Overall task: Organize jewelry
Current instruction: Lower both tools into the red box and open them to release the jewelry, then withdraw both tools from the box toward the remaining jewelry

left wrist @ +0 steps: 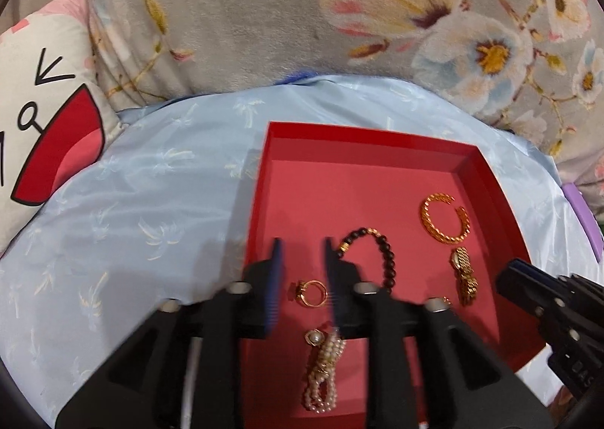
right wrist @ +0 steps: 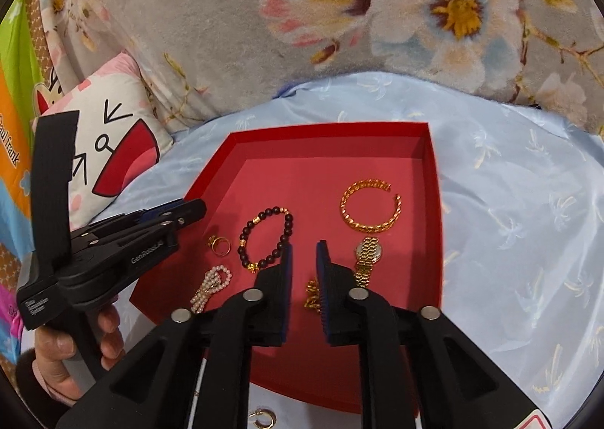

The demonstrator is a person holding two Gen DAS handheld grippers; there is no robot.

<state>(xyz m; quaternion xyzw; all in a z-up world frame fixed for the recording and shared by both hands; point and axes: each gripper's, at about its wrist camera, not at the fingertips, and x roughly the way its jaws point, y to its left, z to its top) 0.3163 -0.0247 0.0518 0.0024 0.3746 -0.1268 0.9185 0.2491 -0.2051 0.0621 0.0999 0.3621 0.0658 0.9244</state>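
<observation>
1. A grey floral blanket (right wrist: 226,32) filled the background beyond both jaws; a pale blue satin cloth (right wrist: 509,221) lay over it, with a cartoon-face pillow (left wrist: 41,119) at the far left.
2. A shallow red tray (right wrist: 434,179) rested on the satin. Its raised walls bounded the jewelry, and bare floor remained toward the far wall.
3. The left gripper (left wrist: 302,251) hovered over the tray's left part, jaws spread with nothing between the pads. A gold ring (left wrist: 311,292) lay below the gap, and a pearl strand (left wrist: 324,372) lay nearer the camera, its long axis running along the fingers.
4. The right gripper (right wrist: 304,251) stood slightly parted and empty; a gold chain (right wrist: 312,293) lay in the gap beside its right pad.
5. A dark bead bracelet (right wrist: 266,238) lay just left of the right jaws, and an open gold bangle (right wrist: 372,206) lay beyond them.
6. A gold watch (right wrist: 368,259) lay right of them, its band pointing away.
</observation>
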